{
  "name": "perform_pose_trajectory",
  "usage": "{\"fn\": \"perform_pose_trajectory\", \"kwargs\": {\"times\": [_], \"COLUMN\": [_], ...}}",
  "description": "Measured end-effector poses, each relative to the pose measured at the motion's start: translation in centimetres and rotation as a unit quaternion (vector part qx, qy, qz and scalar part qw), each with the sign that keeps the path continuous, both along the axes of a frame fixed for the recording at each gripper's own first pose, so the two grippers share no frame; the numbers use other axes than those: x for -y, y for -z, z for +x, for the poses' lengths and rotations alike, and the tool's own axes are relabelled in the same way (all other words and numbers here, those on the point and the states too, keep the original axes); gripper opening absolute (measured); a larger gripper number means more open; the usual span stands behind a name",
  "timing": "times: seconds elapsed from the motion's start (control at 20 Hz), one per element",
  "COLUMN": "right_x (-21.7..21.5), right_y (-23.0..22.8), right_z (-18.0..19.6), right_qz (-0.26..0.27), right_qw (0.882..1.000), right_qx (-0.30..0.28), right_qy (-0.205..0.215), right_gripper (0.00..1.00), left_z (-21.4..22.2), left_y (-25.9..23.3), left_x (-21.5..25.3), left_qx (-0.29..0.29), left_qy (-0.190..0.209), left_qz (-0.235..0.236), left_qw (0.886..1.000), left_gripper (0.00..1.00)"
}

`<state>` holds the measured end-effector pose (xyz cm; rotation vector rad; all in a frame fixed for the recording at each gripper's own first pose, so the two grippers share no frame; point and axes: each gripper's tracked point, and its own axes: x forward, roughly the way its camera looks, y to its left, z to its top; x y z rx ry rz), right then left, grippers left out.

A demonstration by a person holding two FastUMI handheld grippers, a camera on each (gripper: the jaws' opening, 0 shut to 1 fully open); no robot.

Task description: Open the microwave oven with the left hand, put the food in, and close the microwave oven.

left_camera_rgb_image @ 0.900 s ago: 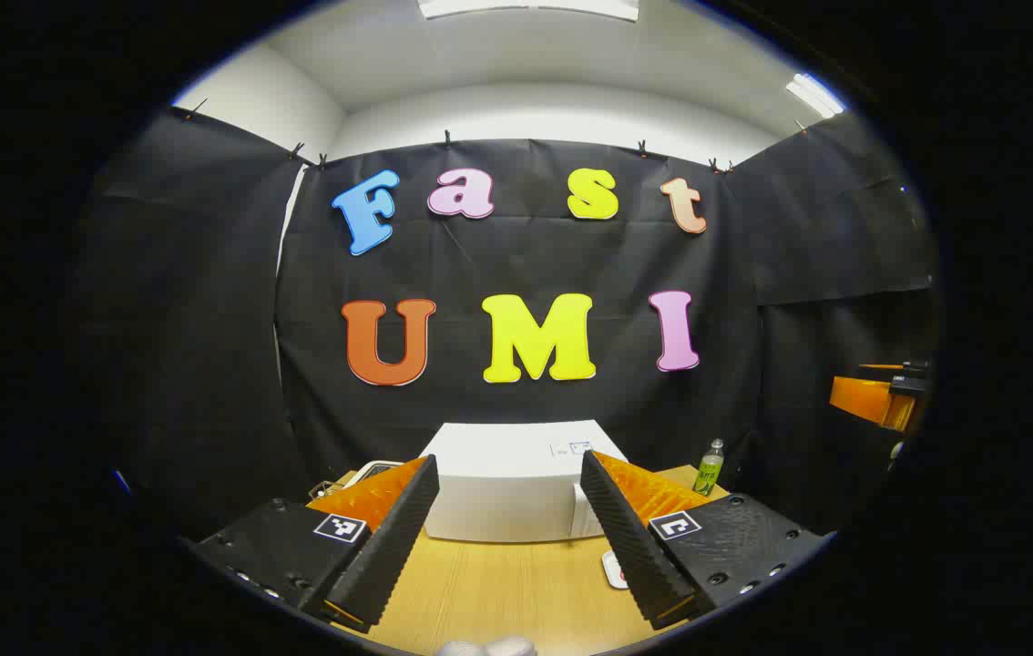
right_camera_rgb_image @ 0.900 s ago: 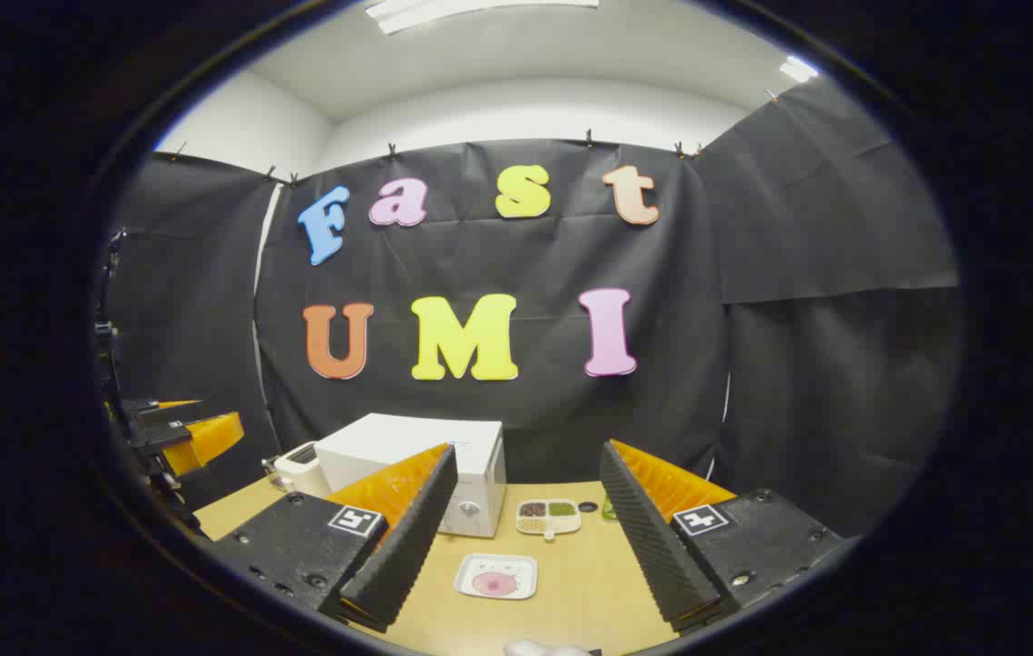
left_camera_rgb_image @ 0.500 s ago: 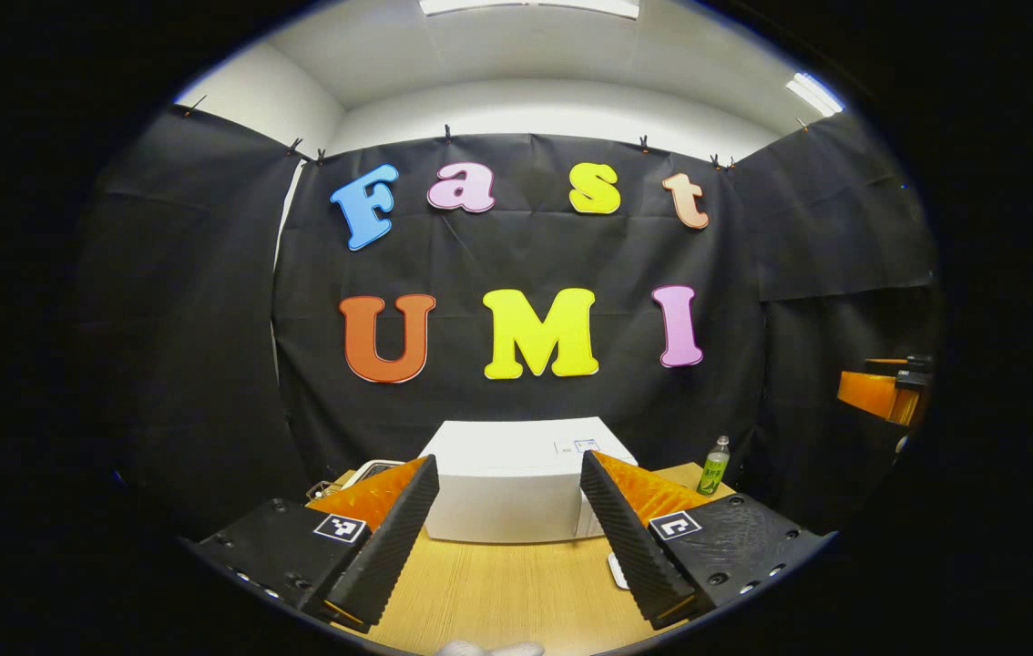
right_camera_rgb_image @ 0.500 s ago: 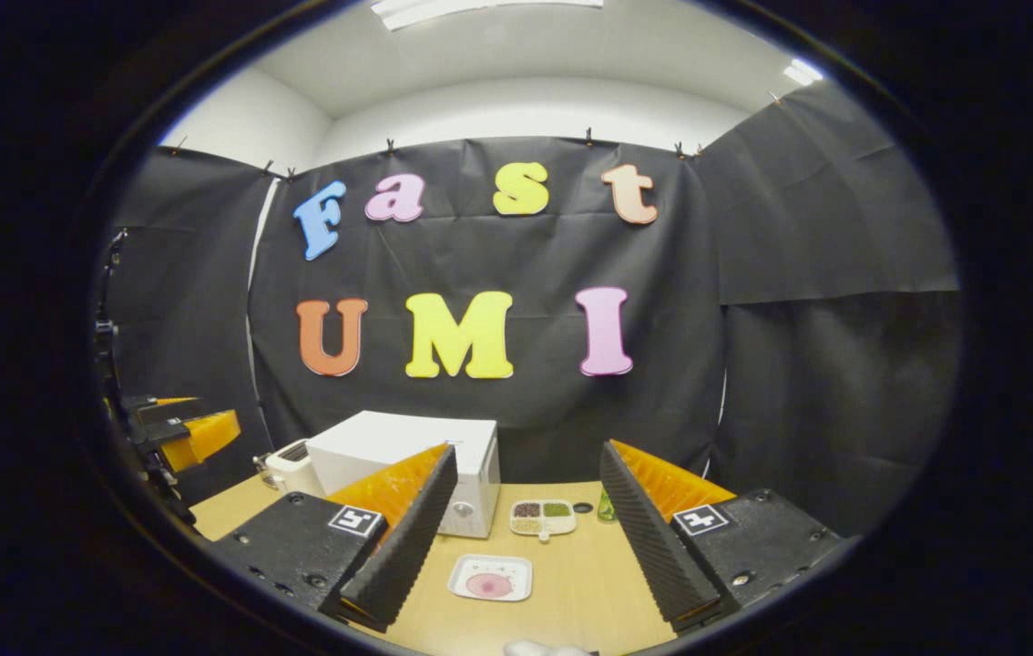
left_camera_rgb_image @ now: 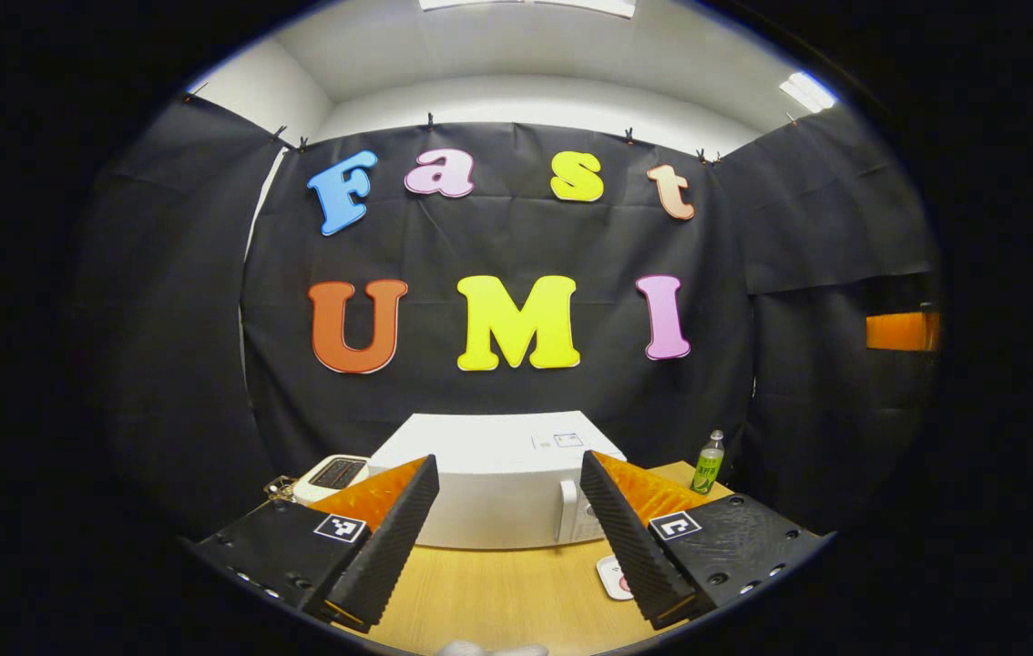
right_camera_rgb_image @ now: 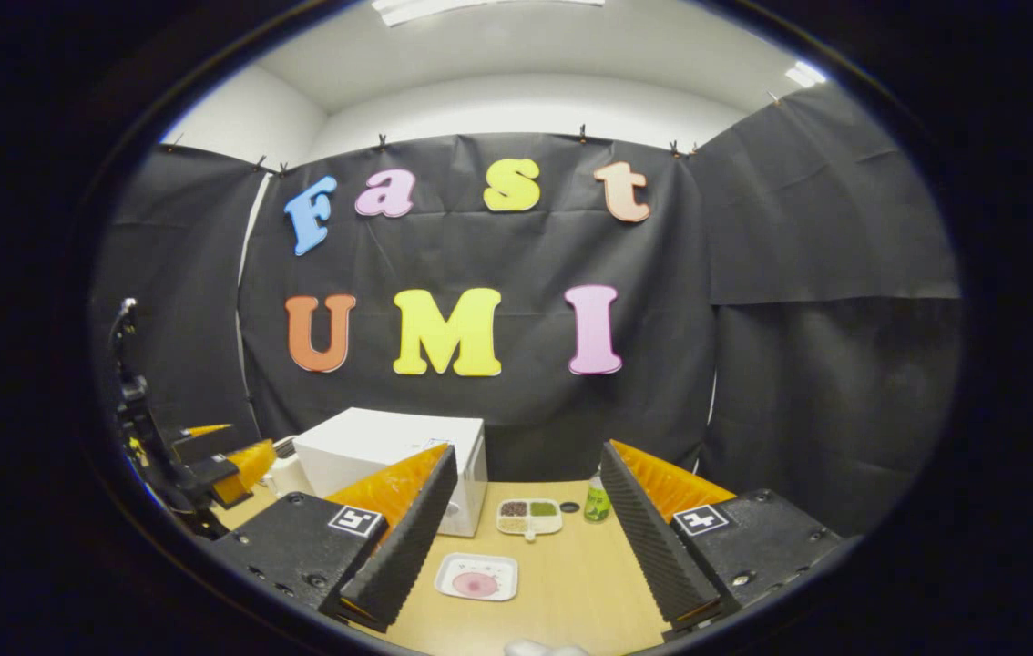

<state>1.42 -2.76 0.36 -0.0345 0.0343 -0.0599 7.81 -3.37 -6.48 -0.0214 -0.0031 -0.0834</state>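
**Nothing started yet: microwave door closed, food out on the table**

From where I stand, the task looks to be at its very beginning. In the left gripper view, the toaster (left_camera_rgb_image: 332,473) sits at the far left of the table (left_camera_rgb_image: 498,592), just beside the white microwave (left_camera_rgb_image: 489,483). The microwave door is closed, and its handle (left_camera_rgb_image: 565,510) stands upright near the right end of the front. The left gripper (left_camera_rgb_image: 509,533) hangs well short of it, jaws spread wide and holding nothing. Still to do, as I judge it: open the door, put the food in, close it again.

Further right, a green bottle (left_camera_rgb_image: 709,463) stands by the back wall, well apart from the microwave.

In the right gripper view, the plate of food (right_camera_rgb_image: 476,577) lies on bare table in front of the microwave's right corner, with a small divided dish (right_camera_rgb_image: 528,516) behind it. The right gripper (right_camera_rgb_image: 526,538) hovers above, jaws likewise spread and empty.

There is open table between the plate and the microwave. I cannot tell which way the door swings; if it sweeps across the front, the plate may sit close to its path.
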Motion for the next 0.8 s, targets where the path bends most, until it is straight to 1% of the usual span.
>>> {"fn": "perform_pose_trajectory", "kwargs": {"times": [0.05, 0.1, 0.15, 0.25, 0.3, 0.4, 0.45, 0.5, 0.55, 0.6, 0.65, 0.7, 0.8], "right_x": [0.5, 1.0, 1.5, 1.8, 1.8, 2.4, 2.8, 3.1, 3.4, 3.8, 4.3, 4.5, 5.1], "right_y": [-0.2, -0.2, 0.1, 0.4, 0.4, 0.8, 1.2, 1.3, 1.5, 1.5, 1.6, 1.7, 2.2], "right_z": [-0.2, -0.2, -0.3, -0.7, -1.0, -1.5, -1.9, -2.1, -2.4, -2.7, -3.0, -3.3, -3.6], "right_qz": [-0.004, -0.008, -0.013, -0.016, -0.014, -0.018, -0.023, -0.027, -0.032, -0.037, -0.042, -0.046, -0.046], "right_qw": [1.000, 1.000, 1.000, 0.999, 0.999, 0.998, 0.998, 0.997, 0.996, 0.995, 0.995, 0.994, 0.993], "right_qx": [-0.002, -0.008, -0.016, -0.028, -0.028, -0.038, -0.045, -0.051, -0.057, -0.061, -0.062, -0.066, -0.074], "right_qy": [0.006, 0.013, 0.021, 0.028, 0.030, 0.039, 0.046, 0.052, 0.059, 0.066, 0.071, 0.076, 0.083], "right_gripper": [1.00, 1.00, 0.92, 0.93, 1.00, 1.00, 0.93, 0.93, 0.93, 1.00, 0.93, 0.93, 0.93], "left_z": [1.0, 2.3, 3.5, 6.0, 7.3, 9.9, 11.4, 12.6, 13.7, 14.9, 15.9, 16.8, 18.6], "left_y": [1.3, 2.5, 4.3, 8.1, 9.8, 12.5, 14.0, 15.8, 17.3, 18.2, 19.1, 19.9, 20.7], "left_x": [0.9, 2.1, 3.1, 4.4, 5.1, 6.5, 7.3, 7.7, 7.9, 8.3, 8.9, 9.1, 8.8], "left_qx": [-0.002, -0.008, -0.019, -0.053, -0.063, -0.070, -0.078, -0.096, -0.106, -0.107, -0.111, -0.118, -0.120], "left_qy": [0.008, 0.021, 0.029, 0.033, 0.033, 0.038, 0.039, 0.038, 0.034, 0.033, 0.033, 0.028, 0.012], "left_qz": [-0.002, -0.005, -0.010, -0.008, -0.005, 0.000, 0.003, 0.007, 0.008, 0.006, 0.005, 0.004, 0.007], "left_qw": [1.000, 1.000, 0.999, 0.998, 0.997, 0.997, 0.996, 0.995, 0.994, 0.994, 0.993, 0.993, 0.993], "left_gripper": [0.97, 0.97, 0.97, 0.97, 0.97, 0.98, 0.97, 0.97, 0.89, 0.97, 0.97, 0.97, 0.91]}}
